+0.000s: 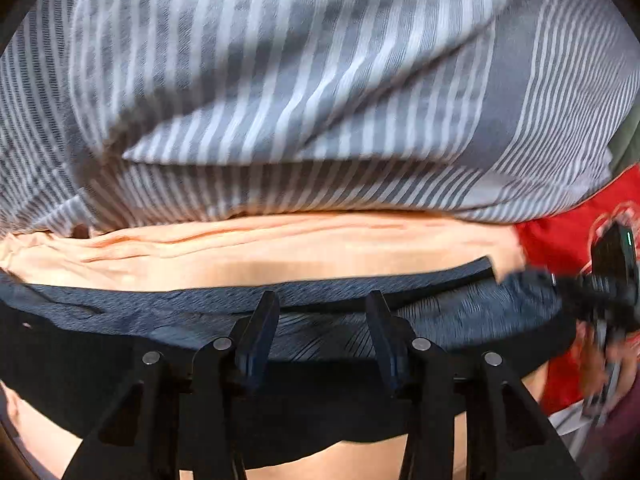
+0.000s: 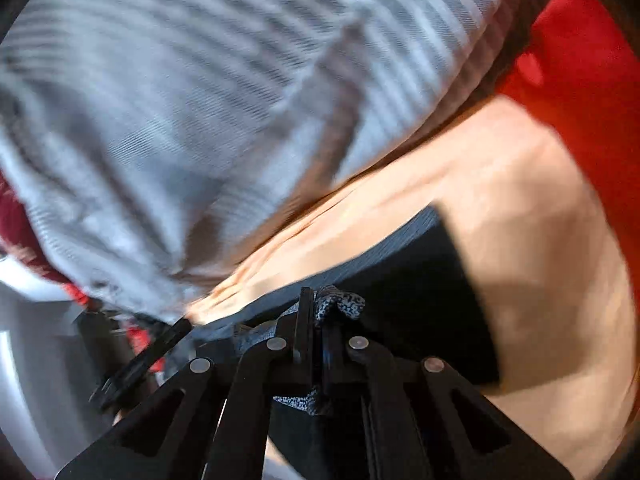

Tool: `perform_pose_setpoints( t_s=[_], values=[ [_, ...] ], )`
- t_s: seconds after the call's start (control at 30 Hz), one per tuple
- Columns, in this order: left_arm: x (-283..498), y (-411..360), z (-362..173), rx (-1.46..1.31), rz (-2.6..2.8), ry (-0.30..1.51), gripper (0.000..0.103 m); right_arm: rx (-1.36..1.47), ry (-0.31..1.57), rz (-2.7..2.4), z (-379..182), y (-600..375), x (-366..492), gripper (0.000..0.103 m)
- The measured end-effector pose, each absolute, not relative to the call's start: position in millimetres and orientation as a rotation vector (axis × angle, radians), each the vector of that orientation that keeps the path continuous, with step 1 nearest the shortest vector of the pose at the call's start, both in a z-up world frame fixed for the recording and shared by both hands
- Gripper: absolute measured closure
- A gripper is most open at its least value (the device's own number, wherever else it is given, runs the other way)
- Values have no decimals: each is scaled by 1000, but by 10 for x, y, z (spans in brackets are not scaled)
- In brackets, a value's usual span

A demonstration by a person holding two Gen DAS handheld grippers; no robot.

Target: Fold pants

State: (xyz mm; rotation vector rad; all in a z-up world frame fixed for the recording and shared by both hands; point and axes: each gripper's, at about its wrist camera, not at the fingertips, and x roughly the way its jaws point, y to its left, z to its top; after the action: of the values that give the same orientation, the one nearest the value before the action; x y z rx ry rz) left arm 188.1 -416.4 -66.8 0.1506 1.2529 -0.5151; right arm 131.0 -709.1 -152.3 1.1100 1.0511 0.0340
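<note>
The pants [image 1: 224, 312] are dark blue-grey with a black band and lie across a peach sheet [image 1: 280, 256]. My left gripper [image 1: 322, 304] is open, its fingers apart just over the pants' upper edge, with no cloth between them. My right gripper [image 2: 316, 308] is shut on a bunched fold of the pants [image 2: 400, 280] and holds it above the sheet [image 2: 520, 240]. The right gripper also shows blurred at the right edge of the left wrist view [image 1: 600, 292].
A grey and white striped blanket [image 1: 300, 80] is heaped just beyond the pants and also fills the right wrist view [image 2: 180, 100]. Red cloth [image 1: 560, 248] lies at the right. A pale surface [image 2: 32, 340] shows at lower left.
</note>
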Motion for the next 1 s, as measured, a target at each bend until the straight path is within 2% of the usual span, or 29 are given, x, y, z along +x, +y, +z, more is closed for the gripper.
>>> perform_pose_setpoints(
  t_s=[0.1,0.17,0.2,0.23,0.37,0.4,0.43,0.5,0.53,0.57,0.63,0.7,0.93,1.0],
  values=[
    [1748,-4101,-912,227,-479,1301,56,1069,1131,-19,-1741,-7132,1495,96],
    [1615,-4101,-1196,305,-437,1354,56,1039,1183,-59,-1798,-7143,1572,70],
    [1579,-4092,-1301,329,-425,1366,56,1011,1192,-81,-1766,-7157,1597,41],
    [1531,-4088,-1430,356,-413,1376,56,995,1181,-85,-1723,-7178,1611,24],
    [1476,-4052,-1746,375,-360,1410,56,845,1094,-115,-1353,-7321,1501,24],
    [1493,-4041,-1770,358,-348,1408,52,797,1109,-121,-1307,-7305,1467,31],
    [1517,-4037,-1778,352,-335,1401,44,767,1128,-119,-1298,-7273,1461,51],
    [1553,-4045,-1808,348,-316,1394,37,677,1214,-104,-1383,-7113,1455,74],
    [1588,-4032,-1828,338,-314,1402,37,635,1245,-103,-1433,-6988,1494,77],
    [1625,-4029,-1841,331,-317,1408,37,606,1271,-102,-1521,-6908,1487,79],
    [1654,-4031,-1842,344,-316,1404,30,618,1338,-115,-1755,-6804,1446,81],
    [1643,-3990,-1854,357,-316,1402,30,654,1325,-145,-1840,-6796,1341,86],
    [1732,-3855,-1799,305,-294,1392,30,724,1197,-203,-1464,-6760,895,82],
    [1769,-3914,-1887,349,-294,1385,30,703,1214,-168,-1471,-6694,909,79]
  ],
)
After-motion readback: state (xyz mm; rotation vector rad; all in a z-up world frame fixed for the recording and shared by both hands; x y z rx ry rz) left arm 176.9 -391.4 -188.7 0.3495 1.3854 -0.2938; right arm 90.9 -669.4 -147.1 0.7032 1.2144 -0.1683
